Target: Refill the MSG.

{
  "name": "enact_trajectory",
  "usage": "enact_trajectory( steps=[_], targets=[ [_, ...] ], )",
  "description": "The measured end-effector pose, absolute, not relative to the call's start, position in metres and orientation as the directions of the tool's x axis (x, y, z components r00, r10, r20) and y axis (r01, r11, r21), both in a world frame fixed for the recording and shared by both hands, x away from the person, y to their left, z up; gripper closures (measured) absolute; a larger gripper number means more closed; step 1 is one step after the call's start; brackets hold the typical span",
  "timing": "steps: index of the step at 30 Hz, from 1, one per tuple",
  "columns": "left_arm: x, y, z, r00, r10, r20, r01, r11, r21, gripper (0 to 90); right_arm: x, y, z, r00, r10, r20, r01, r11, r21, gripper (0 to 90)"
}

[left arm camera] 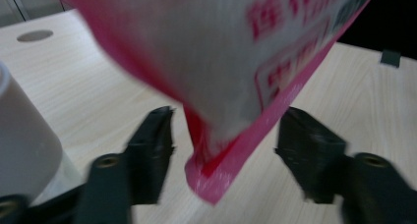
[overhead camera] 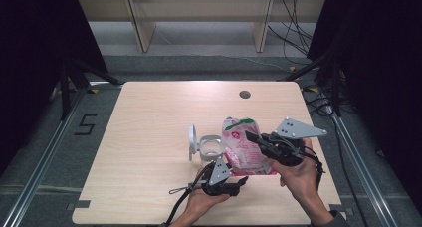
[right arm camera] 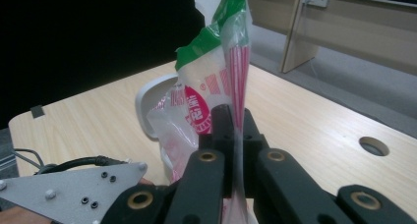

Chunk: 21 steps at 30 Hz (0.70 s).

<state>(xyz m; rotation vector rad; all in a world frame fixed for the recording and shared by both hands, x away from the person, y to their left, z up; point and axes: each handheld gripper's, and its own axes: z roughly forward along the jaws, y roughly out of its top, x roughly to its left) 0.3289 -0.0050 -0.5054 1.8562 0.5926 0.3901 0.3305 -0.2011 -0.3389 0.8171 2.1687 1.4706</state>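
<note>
A pink and white plastic bag (overhead camera: 244,150) with a green torn top is held upright over the table's middle right. My right gripper (overhead camera: 252,136) is shut on the bag's side edge (right arm camera: 236,86), about halfway up. Below it, my left gripper (overhead camera: 242,183) is open at the bag's bottom edge. In the left gripper view the bag's lower corner (left arm camera: 216,180) hangs between the spread jaws of the left gripper (left arm camera: 227,117), touching neither. Just left of the bag stands a white round container (overhead camera: 210,148) with its hinged lid (overhead camera: 191,142) flipped open.
The pale wooden table (overhead camera: 149,117) has a round cable hole (overhead camera: 244,94) near its far edge. The white container (left arm camera: 24,145) stands close to my left gripper's left jaw. Wooden furniture legs and cables lie on the floor beyond the table.
</note>
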Motion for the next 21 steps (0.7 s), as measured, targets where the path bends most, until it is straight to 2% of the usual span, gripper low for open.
enact_trajectory(
  steps=[3, 4, 7, 11, 15, 21],
  targets=[
    [0.334, -0.005, -0.509, 0.808, 0.589, -0.027, 0.218, -0.256, 0.942, 60.1, 0.332, -0.193, -0.339, -0.761, 0.648, -0.019, 0.230, 0.297, 0.927, 90.0],
    [0.335, -0.006, -0.511, 0.808, 0.588, -0.037, 0.221, -0.244, 0.944, 60.1, 0.335, -0.192, -0.339, -0.765, 0.642, -0.059, 0.199, 0.323, 0.925, 90.0],
    [0.336, -0.007, -0.515, 0.796, 0.604, -0.032, 0.216, -0.234, 0.948, 66.2, 0.337, -0.189, -0.337, -0.758, 0.650, -0.045, 0.232, 0.334, 0.913, 90.0],
    [0.333, -0.010, -0.513, 0.773, 0.632, -0.056, 0.249, -0.222, 0.943, 68.4, 0.346, -0.188, -0.336, -0.750, 0.660, -0.036, 0.242, 0.325, 0.914, 90.0],
    [0.330, -0.016, -0.511, 0.767, 0.641, -0.031, 0.226, -0.225, 0.948, 71.0, 0.353, -0.189, -0.333, -0.747, 0.663, -0.041, 0.242, 0.329, 0.913, 90.0],
    [0.333, -0.020, -0.513, 0.763, 0.642, -0.075, 0.230, -0.161, 0.960, 71.9, 0.361, -0.185, -0.330, -0.745, 0.667, -0.005, 0.273, 0.311, 0.910, 90.0]
  ],
)
